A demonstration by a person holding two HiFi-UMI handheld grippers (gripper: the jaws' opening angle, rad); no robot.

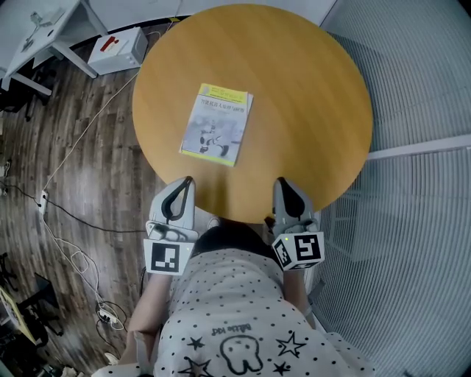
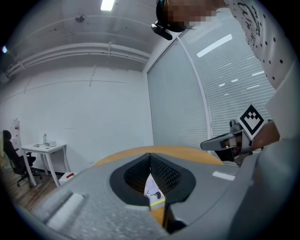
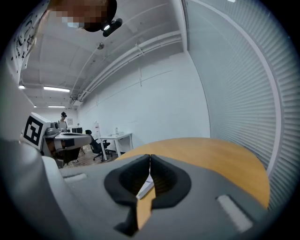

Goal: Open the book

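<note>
The book [image 1: 216,123] lies closed, cover up, near the middle of the desk [image 1: 309,110]. Left gripper [image 1: 188,180] and right gripper [image 1: 282,181] hover at the desk's near edge, jaws together and empty. Opening is not yet begun.

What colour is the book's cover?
The book is pale blue-grey with yellow strips at both ends; clearest in head view.

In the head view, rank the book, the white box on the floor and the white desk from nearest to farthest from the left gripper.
1. The book, on the round table, just ahead of the left gripper.
2. The white box, on the floor past the table's left edge.
3. The white desk, in the far top-left corner.
</note>
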